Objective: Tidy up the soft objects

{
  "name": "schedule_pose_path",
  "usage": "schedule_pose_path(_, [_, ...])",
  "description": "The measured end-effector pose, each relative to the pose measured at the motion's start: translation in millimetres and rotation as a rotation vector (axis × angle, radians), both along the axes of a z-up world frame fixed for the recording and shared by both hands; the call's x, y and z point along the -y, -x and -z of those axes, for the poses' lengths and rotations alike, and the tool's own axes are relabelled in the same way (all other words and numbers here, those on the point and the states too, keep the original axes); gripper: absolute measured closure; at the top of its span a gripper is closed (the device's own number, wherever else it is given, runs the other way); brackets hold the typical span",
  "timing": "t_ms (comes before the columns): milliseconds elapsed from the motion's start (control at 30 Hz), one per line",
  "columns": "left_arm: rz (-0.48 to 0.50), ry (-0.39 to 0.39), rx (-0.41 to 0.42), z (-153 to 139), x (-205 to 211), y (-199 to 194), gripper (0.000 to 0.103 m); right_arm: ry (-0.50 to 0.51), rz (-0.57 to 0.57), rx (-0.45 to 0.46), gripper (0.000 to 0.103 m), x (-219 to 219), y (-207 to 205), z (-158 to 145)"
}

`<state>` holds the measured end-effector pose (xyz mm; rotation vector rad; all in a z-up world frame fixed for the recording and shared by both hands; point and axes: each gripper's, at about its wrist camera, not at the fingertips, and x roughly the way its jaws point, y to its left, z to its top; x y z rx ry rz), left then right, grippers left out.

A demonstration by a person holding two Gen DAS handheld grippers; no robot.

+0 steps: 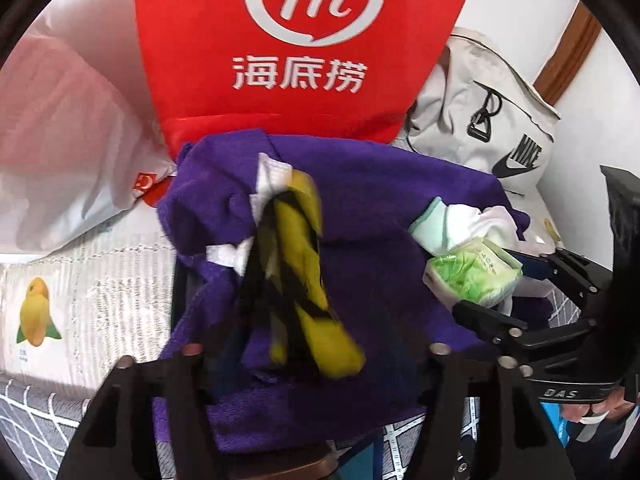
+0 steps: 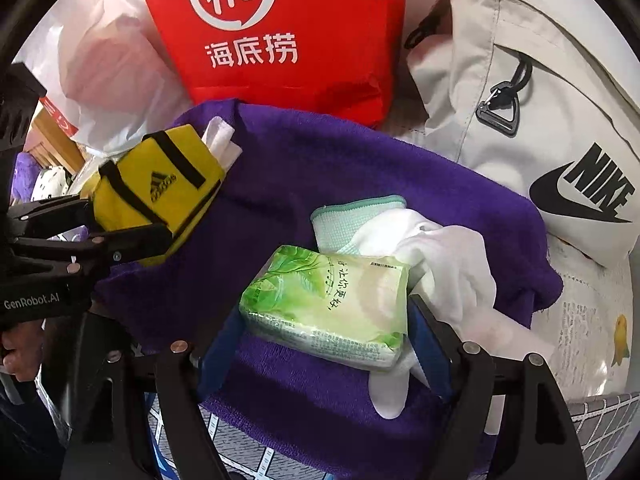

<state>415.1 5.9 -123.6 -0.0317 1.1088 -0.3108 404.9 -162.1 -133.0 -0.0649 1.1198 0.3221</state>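
Nearest, right gripper (image 2: 325, 330): the tissue pack (image 2: 326, 304) lies crosswise between the jaws. A blue pad sits against each short end, and it reads as a light grip. The pack hangs just over the towel (image 2: 360, 168), near its front edge, and throws a shadow on it.

Left gripper (image 1: 316, 354): the jaws stand wide and are not pressing. The yellow pouch (image 2: 156, 184) is between them, blurred in the left view, so probably loose or dropping onto the towel's left part. White cloth (image 2: 221, 140) pokes out behind it.

Step in hand, as I judge it: setting soft items down in order on the towel.
- Pack: lower it until its base meets the towel, then spread the jaws straight apart. The wrapper is slick and the pack squashes, so no hard squeeze.
- Keep it clear of the sock (image 2: 436, 264), which touches the pack's right end. One fold lies by the right pad and could snag.
- Pouch: back the left jaws out along their own line so the straps do not catch.

Middle: the sock sprawls on the towel, with its mint cuff (image 2: 356, 210) toward the far side.

Far, three containers stand behind the towel:
- White plastic bag (image 2: 100, 80), far left. Something pale pink shows through; I cannot tell what.
- Red bag (image 2: 320, 20), centre, upright. Its contents are hidden.
- Grey backpack (image 2: 540, 112), far right, slumped. Its inside is not visible.
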Motion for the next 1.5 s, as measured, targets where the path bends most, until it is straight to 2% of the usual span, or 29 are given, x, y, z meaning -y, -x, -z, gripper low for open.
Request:
schedule_pose_path(67, [-0.008, 0.004, 0.009, -4, -3, 2, 0.029, -0.031, -0.01, 0.014, 0.019, 1, 2, -5])
schedule_pose_path(167, [-0.026, 0.012, 0.012, -9, -9, 4, 0.028, -0.02, -0.025, 0.047, 0.016, -2, 7, -11])
schedule_pose_path(367, [-0.042, 0.01, 0.024, -20, -17, 16, 0.028, -0.029, -0.015, 0.047, 0.016, -2, 14, -21])
schedule_pose_path(700, [-0.056, 0.01, 0.073, -53, -21, 58, 0.029, -0.075, 0.04, 0.11, 0.016, 20, 55, -59])
schedule_pose_path(1033, [-0.06, -0.026, 0.123, -83, -15, 133, 0.029, -0.067, 0.052, 0.195, 0.016, 30, 134, -96])
schedule_pose_path(1333, [-0.053, -0.04, 0.132, -81, -4, 205, 0.029, -0.086, 0.052, 0.221, 0.019, 39, 199, -99])
schedule_pose_path(1500, [-0.054, -0.042, 0.116, -68, -1, 238, 0.029, -0.099, 0.05, 0.229, 0.021, 43, 230, -95])
